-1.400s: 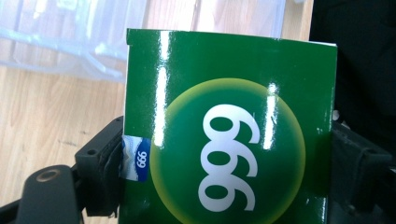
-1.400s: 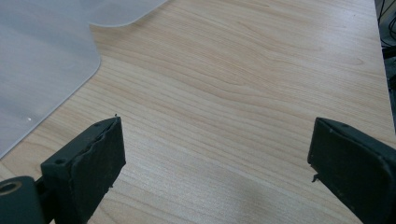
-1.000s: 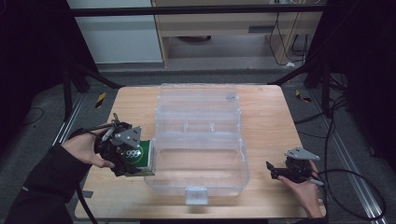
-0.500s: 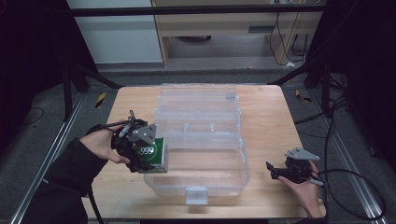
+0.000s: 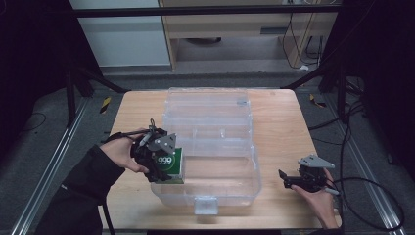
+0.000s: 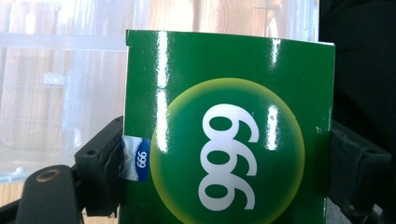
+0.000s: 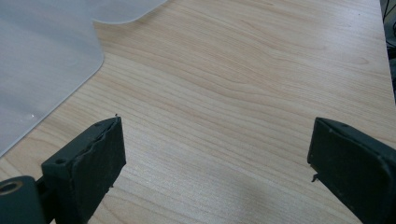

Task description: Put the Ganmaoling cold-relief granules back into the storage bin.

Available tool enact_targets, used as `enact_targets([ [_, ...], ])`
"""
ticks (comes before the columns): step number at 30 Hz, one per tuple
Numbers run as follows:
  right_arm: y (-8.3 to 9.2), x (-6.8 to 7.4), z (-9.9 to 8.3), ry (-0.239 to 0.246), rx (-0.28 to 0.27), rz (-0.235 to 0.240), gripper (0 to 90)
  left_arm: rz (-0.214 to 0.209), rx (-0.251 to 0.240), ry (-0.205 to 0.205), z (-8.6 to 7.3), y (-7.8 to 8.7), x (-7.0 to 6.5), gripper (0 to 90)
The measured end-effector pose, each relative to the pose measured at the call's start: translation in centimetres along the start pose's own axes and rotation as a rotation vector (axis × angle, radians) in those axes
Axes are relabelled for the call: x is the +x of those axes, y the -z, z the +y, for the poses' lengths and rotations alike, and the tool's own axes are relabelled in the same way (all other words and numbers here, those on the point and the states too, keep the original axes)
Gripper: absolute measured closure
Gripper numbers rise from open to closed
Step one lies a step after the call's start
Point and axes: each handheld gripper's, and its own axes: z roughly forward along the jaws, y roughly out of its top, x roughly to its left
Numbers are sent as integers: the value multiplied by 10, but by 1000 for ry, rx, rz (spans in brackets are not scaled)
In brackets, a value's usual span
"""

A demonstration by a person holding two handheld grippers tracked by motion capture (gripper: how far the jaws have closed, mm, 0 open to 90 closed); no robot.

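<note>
Green box (image 5: 172, 165), the one of its kind, printed with a white 999 in a yellow-green circle, sits clamped between both jaws of the left gripper (image 5: 166, 166) at the left wall of the single clear plastic container (image 5: 210, 142), which lies open on the one wooden table (image 5: 279, 127); in the left gripper view the box (image 6: 229, 135) has a black pad pressed to each side. Right gripper (image 5: 293, 178), one of two, rests near the table's right edge, well apart from the container; its jaws stand wide with bare wood between them (image 7: 215, 158).
</note>
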Motion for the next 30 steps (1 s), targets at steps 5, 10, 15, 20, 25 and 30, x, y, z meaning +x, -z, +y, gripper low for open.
enact_targets([
  [5,0,0,0,1,4,-1,46,-4,8,11,-2,-9,1,145],
  [10,-1,0,0,6,1,-1,47,-10,10,15,-3,-18,2,145],
  [15,-1,0,0,5,2,2,47,-18,20,13,-3,-27,3,145],
  [20,-1,1,-1,1,6,6,47,-23,34,14,-4,-35,3,145],
  [25,-1,0,-1,14,6,6,47,-25,28,21,-8,-42,3,144],
  [30,-2,1,-1,8,8,8,46,-28,30,24,-11,-47,3,144],
])
